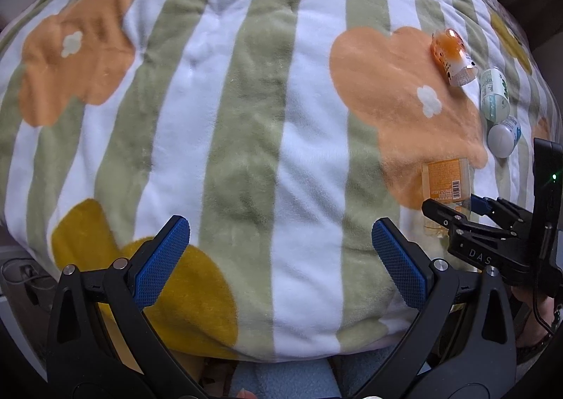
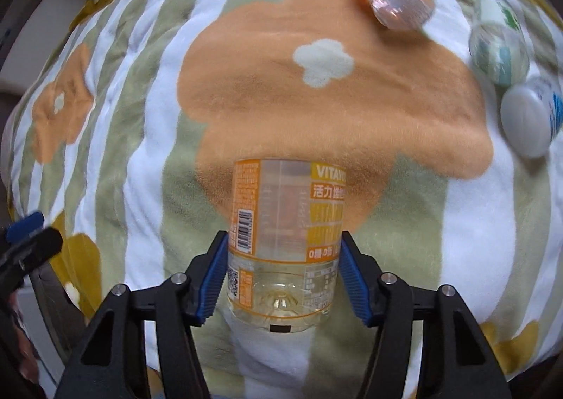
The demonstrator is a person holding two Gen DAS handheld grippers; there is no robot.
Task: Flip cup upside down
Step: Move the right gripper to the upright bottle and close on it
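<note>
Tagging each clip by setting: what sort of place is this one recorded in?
Probably a bedroom or other home room. The work surface is a plush flower-and-stripe blanket over something soft, likely a bed. Drink containers lie on it, and the right gripper holds a clear Vitayoung bottle.

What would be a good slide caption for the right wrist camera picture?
Right gripper clamps a clear orange-labelled cup above a flowered blanket, three more containers lying beyond.

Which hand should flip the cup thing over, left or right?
Right. The right gripper already has its blue pads on both sides of the cup, so it probably just needs to turn. The left gripper is open, empty, and off to the side.
</note>
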